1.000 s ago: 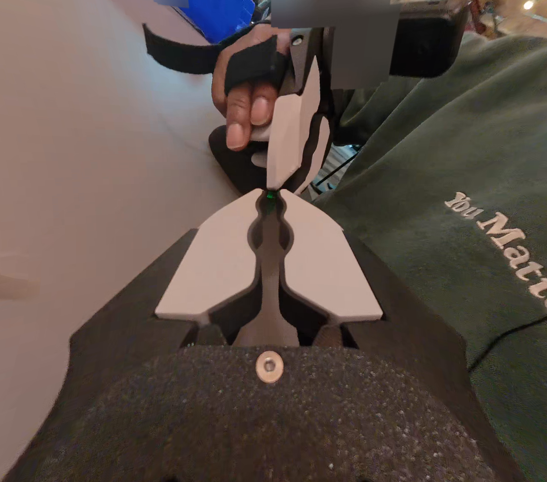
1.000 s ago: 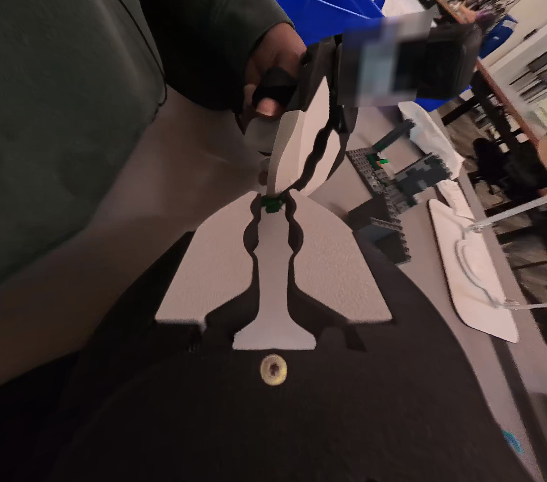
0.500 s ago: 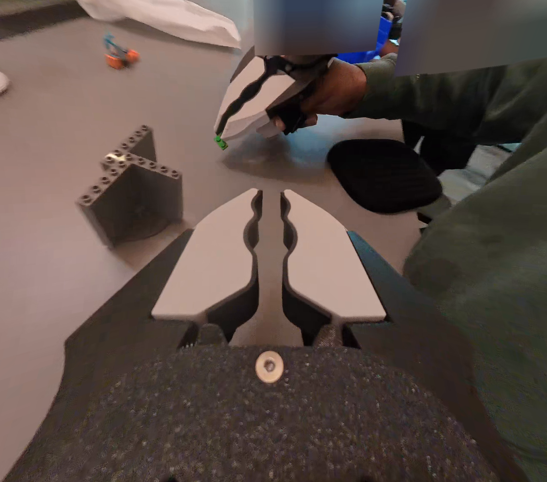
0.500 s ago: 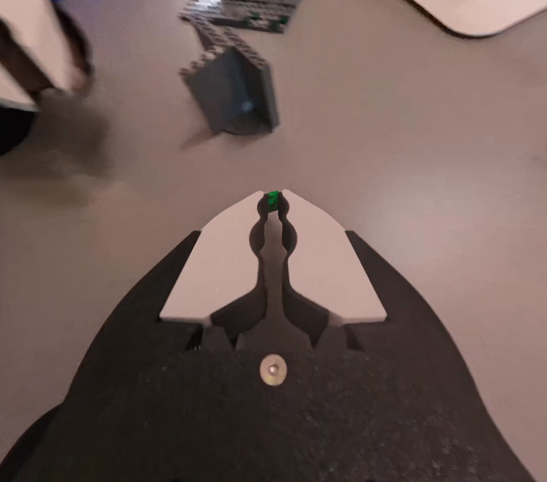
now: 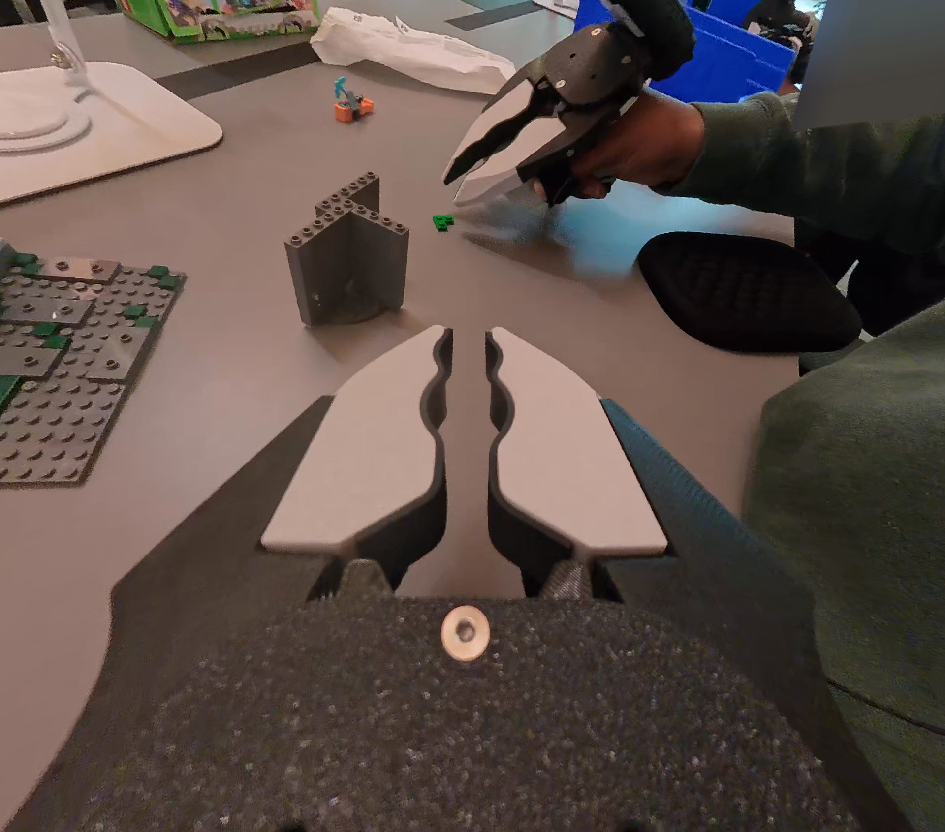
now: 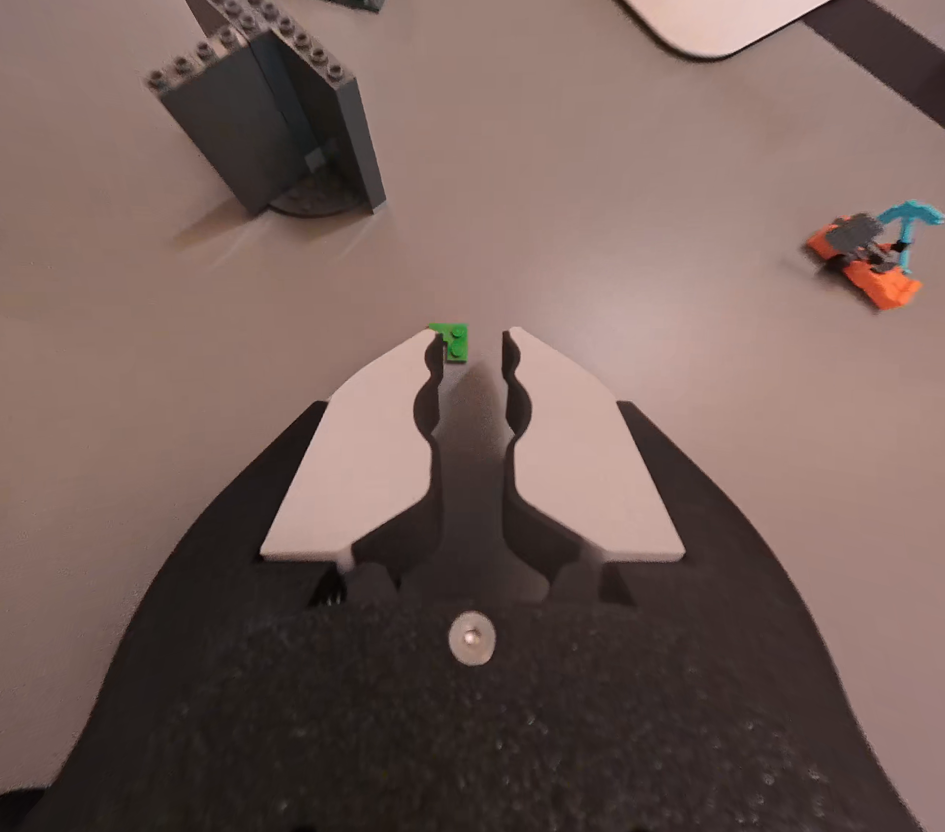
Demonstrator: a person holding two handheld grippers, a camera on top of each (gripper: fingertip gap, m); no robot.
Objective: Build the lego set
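Fingers of the right gripper (image 6: 468, 334) stand apart, empty, with a small green L-shaped plate (image 6: 452, 341) lying flat on the grey table (image 6: 588, 204) just at their tips (close to the left finger; contact unclear). The left gripper (image 5: 468, 332) is parted too, holding nothing, above the table. A dark grey wall assembly (image 5: 347, 260) stands upright near the plate, the studded baseplate build (image 5: 66, 362) beyond it. A small orange model with a teal pickaxe (image 6: 869, 255) sits well apart.
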